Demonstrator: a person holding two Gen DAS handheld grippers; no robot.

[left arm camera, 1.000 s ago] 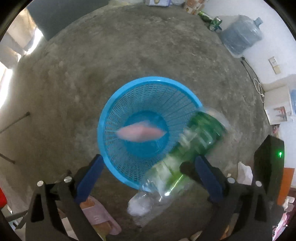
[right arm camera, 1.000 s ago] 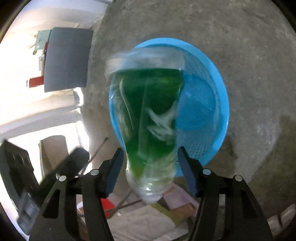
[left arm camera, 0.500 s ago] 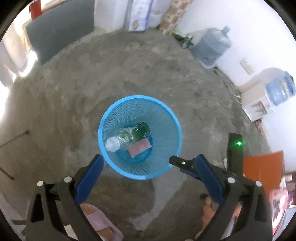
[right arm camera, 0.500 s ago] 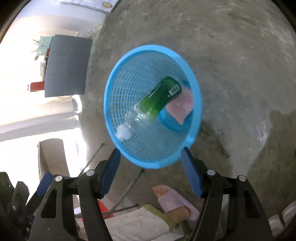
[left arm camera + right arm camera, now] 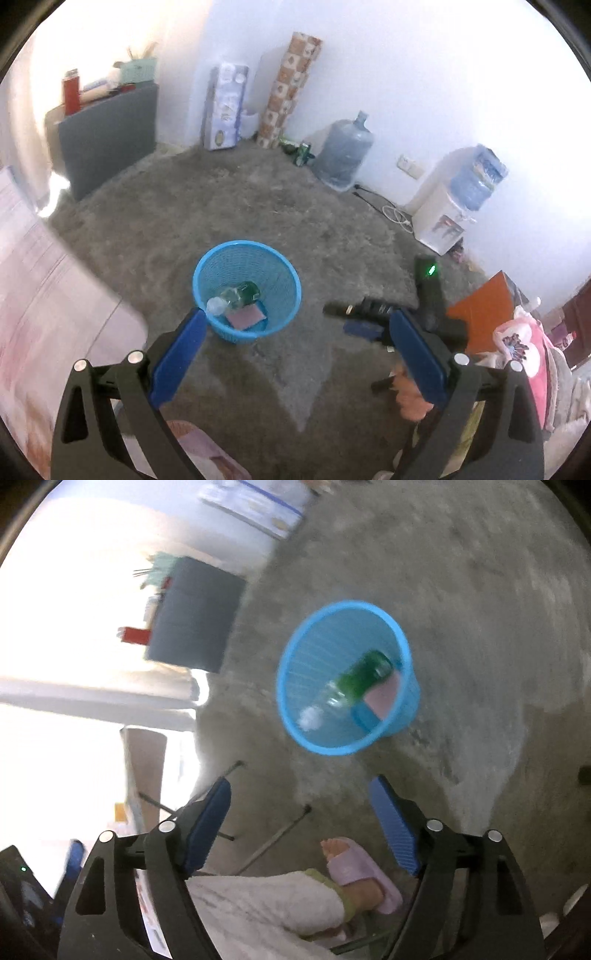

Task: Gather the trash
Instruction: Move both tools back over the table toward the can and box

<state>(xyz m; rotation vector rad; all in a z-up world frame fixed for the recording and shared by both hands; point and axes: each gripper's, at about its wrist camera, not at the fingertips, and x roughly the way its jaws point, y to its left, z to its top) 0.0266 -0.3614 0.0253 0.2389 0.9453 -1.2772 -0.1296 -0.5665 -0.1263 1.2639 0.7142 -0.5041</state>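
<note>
Both grippers have pulled up and back since a second ago, when the green bottle hung blurred between the right gripper's fingers over the blue basket; now the bottle lies slanted inside it, cap end up against the mesh wall, its base beside a pink packet on the bottom. The left gripper stands wide and holds nothing; the right gripper is likewise spread and empty, the basket well ahead of its fingertips. The drop looks finished — the step in hand is probably the search for more litter. Keep both jaws open while sweeping the concrete floor; two green bottles by the far wall, beside the water jug, may be candidates — approach each low and square across its body.
</note>
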